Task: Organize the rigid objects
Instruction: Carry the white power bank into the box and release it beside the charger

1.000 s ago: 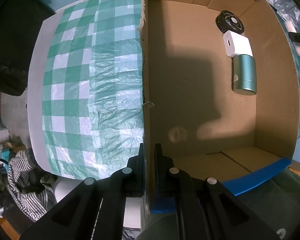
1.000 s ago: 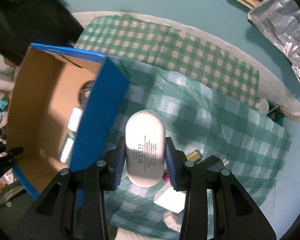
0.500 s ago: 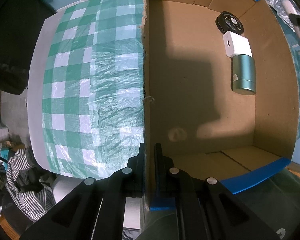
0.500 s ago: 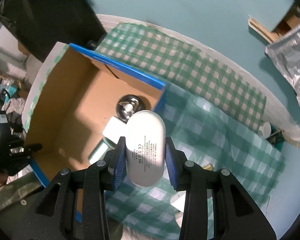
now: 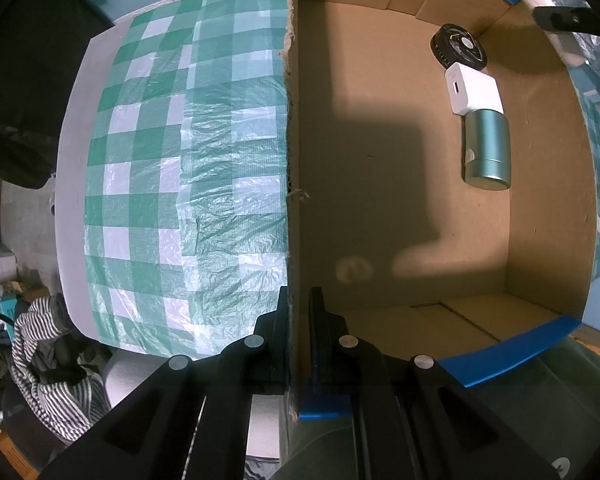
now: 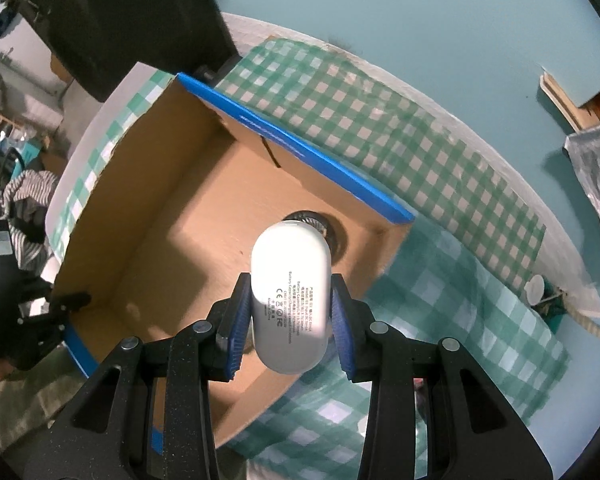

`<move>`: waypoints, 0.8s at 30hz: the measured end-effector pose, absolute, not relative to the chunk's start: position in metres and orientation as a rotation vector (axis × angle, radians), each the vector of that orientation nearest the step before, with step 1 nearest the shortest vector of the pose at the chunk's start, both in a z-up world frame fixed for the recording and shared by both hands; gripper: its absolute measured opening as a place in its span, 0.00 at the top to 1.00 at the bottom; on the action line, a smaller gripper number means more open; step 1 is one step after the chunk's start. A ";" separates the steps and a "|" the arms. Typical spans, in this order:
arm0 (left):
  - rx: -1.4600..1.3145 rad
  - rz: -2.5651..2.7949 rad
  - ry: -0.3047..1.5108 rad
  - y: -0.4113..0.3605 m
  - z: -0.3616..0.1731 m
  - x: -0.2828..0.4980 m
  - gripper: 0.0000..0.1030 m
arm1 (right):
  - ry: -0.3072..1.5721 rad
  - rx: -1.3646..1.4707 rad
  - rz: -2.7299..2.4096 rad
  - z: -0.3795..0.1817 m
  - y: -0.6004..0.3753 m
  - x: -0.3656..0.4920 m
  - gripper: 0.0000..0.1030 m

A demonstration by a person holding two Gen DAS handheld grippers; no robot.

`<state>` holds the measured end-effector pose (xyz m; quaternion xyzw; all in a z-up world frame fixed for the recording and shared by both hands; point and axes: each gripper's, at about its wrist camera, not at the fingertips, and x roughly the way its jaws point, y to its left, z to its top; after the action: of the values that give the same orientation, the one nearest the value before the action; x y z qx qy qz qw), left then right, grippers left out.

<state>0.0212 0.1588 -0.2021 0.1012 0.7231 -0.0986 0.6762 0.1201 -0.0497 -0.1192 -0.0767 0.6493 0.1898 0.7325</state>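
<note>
Matt brown cardboard box (image 5: pixel 400 160); glossy white plastic power bank (image 6: pixel 290 300); crinkled shiny plastic tablecloth (image 5: pixel 188 168).

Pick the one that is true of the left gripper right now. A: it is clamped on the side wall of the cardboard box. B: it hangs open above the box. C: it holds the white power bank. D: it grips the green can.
A: in the left wrist view the left gripper has its two fingers closed on either side of the wall of the cardboard box, while the white power bank sits in the right gripper.
</note>
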 end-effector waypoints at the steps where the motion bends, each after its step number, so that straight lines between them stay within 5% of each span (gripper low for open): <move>1: 0.227 -0.222 1.626 0.159 -0.202 0.021 0.94 | 1.431 -0.170 0.418 -0.122 -0.047 0.121 0.64; 24: 0.230 -0.225 1.631 0.159 -0.203 0.020 0.94 | 1.481 -0.178 0.380 -0.150 -0.047 0.121 0.64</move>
<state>0.0203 0.1593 -0.2027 0.1023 0.7247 -0.0999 0.6740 0.1206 -0.0468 -0.1498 -0.0803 0.6697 0.1718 0.7180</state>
